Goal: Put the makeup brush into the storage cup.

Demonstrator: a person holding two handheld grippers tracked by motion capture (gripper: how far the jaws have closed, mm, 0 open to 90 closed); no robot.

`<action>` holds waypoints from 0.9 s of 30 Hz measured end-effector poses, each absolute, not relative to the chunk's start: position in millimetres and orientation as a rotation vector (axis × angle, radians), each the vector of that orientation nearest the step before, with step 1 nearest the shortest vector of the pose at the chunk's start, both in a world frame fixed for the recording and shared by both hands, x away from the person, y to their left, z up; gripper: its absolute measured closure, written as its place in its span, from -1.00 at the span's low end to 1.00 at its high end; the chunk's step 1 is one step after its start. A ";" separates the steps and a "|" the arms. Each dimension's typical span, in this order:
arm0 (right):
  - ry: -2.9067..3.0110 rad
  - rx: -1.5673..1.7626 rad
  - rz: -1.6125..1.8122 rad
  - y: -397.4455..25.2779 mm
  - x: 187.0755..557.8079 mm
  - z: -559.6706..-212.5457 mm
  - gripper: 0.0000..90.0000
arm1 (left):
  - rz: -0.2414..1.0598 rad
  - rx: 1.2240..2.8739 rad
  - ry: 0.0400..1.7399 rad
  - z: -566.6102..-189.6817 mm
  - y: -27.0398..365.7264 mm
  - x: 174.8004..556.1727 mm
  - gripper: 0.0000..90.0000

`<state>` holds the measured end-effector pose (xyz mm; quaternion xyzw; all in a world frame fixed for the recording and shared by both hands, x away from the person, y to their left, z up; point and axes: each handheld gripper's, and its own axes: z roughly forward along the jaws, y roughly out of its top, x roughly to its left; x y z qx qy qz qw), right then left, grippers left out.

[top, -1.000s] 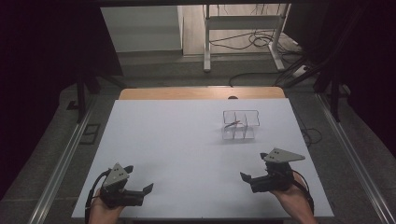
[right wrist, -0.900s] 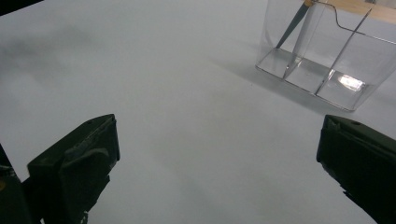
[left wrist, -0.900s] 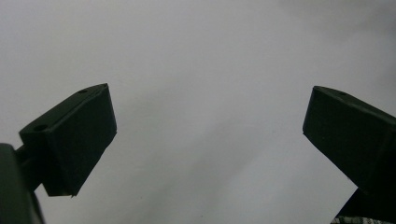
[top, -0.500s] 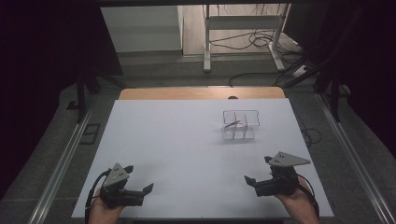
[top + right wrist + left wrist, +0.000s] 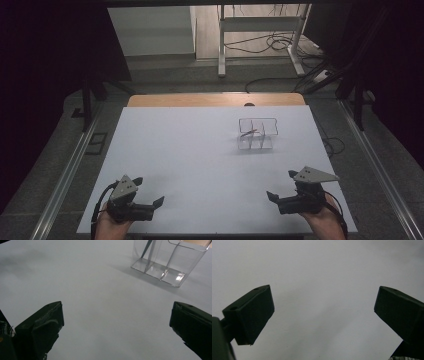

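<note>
The clear acrylic organizer (image 5: 257, 134) stands on the white desk (image 5: 190, 160) toward the far right, a slim pen-like stick (image 5: 248, 133) leaning inside one compartment. Both tongs rest at the near edge, well apart from it — the left tongs (image 5: 150, 205) at the near left, the right tongs (image 5: 281, 196) at the near right, more directly below the organizer. Each set gapes wide, holding nothing.
</note>
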<state>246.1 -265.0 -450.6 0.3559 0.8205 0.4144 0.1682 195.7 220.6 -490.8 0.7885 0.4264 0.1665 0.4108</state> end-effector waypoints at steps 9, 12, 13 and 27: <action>2.316 1.020 1.159 -272.4 240.1 -452.2 -1.00 | 0.417 1.981 1.071 -490.5 221.0 195.7 -0.93; 2.306 1.025 1.158 -276.0 238.4 -452.8 -1.00 | 0.416 1.981 1.071 -490.5 221.0 195.7 -0.93; 2.304 1.028 1.157 -277.1 237.8 -452.9 -1.00 | 0.416 1.980 1.070 -490.5 221.0 195.7 -0.93; 2.269 1.056 1.137 -294.0 229.7 -458.0 -1.00 | 0.414 1.978 1.068 -490.5 221.1 195.9 -0.93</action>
